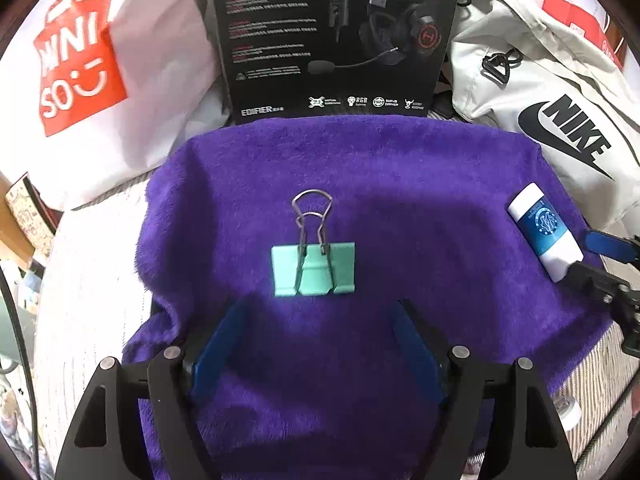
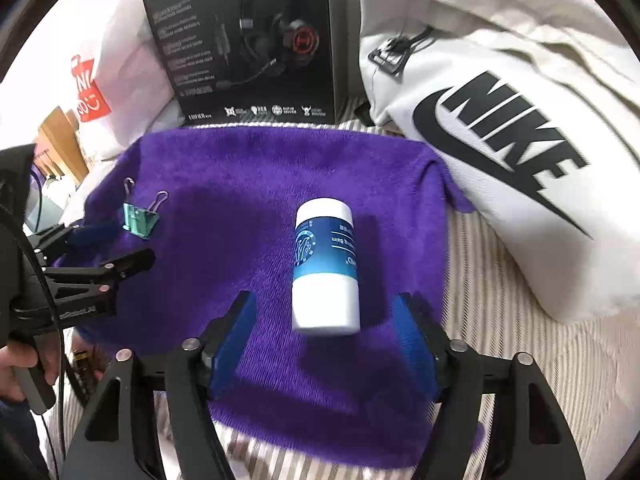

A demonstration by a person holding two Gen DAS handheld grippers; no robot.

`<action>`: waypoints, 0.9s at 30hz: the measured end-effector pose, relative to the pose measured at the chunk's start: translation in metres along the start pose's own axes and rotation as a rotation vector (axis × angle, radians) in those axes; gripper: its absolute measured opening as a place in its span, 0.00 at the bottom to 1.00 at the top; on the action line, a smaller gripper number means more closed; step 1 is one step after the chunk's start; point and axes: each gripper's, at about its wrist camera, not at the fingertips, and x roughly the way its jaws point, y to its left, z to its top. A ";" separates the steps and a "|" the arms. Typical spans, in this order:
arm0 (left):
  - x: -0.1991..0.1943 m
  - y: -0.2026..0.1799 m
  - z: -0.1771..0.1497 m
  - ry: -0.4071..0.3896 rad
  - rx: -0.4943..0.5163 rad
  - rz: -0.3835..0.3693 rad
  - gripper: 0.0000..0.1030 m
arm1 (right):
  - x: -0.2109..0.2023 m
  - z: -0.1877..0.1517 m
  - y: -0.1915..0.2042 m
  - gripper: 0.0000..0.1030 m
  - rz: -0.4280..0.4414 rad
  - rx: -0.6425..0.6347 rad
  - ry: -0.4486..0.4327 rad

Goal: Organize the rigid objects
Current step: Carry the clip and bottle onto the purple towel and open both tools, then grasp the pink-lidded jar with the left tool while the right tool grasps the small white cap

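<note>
A mint-green binder clip (image 1: 313,270) with wire handles lies flat on a purple towel (image 1: 400,180). My left gripper (image 1: 318,306) stands open just short of the clip, touching nothing. A white tube with a blue label (image 2: 326,268) lies on the same towel (image 2: 260,168), its near end between the blue pads of my right gripper (image 2: 324,298). That gripper is open, with gaps on both sides of the tube. The left wrist view shows the tube (image 1: 544,232) at the towel's right edge. The right wrist view shows the clip (image 2: 140,220) at far left, with the left gripper (image 2: 108,248) beside it.
A black headset box (image 1: 336,36) stands behind the towel. A white bag with a red logo (image 1: 80,64) lies at the back left and a pale Nike bag (image 2: 500,148) at the right. Striped bedding (image 2: 500,340) surrounds the towel. A hand (image 2: 16,364) holds the left tool.
</note>
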 end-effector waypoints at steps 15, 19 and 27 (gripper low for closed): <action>-0.092 0.012 -0.062 -0.081 -0.024 -0.011 0.75 | -0.077 -0.056 0.013 0.81 0.009 0.012 -0.052; -0.098 0.015 -0.086 -0.083 -0.025 0.003 0.75 | -0.090 -0.076 0.018 0.83 0.014 0.037 -0.058; -0.069 0.027 -0.104 -0.033 -0.081 0.037 0.75 | -0.097 -0.108 0.019 0.83 0.024 0.072 -0.027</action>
